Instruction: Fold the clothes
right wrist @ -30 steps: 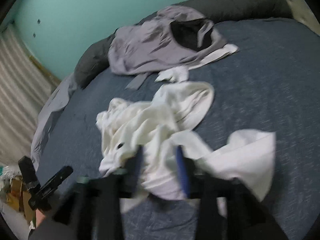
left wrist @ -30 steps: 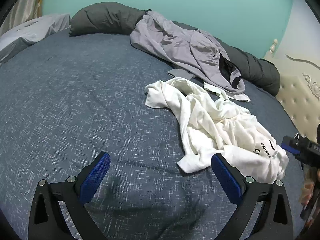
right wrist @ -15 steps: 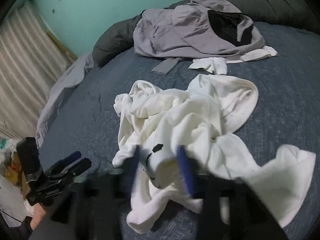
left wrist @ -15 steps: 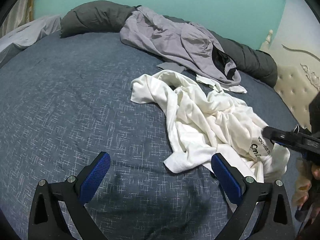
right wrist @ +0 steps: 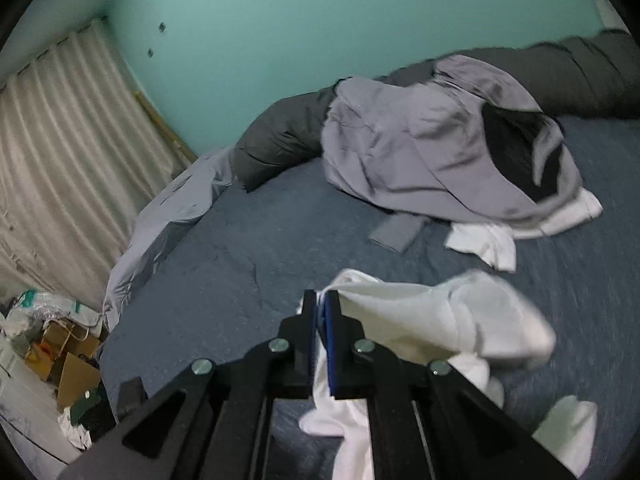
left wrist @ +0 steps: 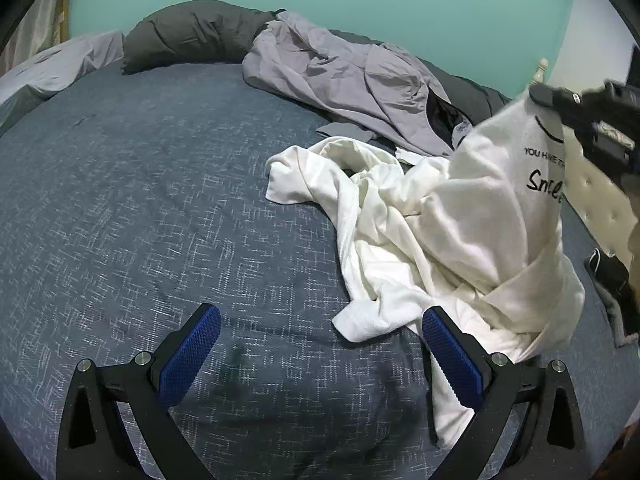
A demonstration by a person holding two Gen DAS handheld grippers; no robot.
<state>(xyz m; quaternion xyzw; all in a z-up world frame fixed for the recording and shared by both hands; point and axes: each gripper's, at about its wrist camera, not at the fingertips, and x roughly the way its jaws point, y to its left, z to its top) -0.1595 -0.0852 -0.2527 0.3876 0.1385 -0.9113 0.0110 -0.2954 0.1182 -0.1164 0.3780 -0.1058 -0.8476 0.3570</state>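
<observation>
A crumpled white T-shirt (left wrist: 432, 236) with black lettering lies on the dark blue bed (left wrist: 140, 200). Its right part is lifted off the bed, hanging from my right gripper (left wrist: 540, 98) at the upper right of the left wrist view. In the right wrist view that gripper (right wrist: 321, 312) is shut on a pinch of the white T-shirt (right wrist: 432, 316), which drapes down to the right. My left gripper (left wrist: 320, 340) hovers open low over the bed, its right finger beside the shirt's near edge, nothing between the blue pads.
A grey garment (left wrist: 348, 80) with a black lining lies heaped at the back of the bed against dark grey pillows (left wrist: 192, 32). A small white cloth (right wrist: 484, 240) lies near it. A padded headboard (left wrist: 596, 196) stands right; boxes and bags (right wrist: 60, 344) sit on the floor left.
My right gripper closed on the white T-shirt and rose, pulling its printed part up off the bed. The left gripper stayed open in nearly the same place.
</observation>
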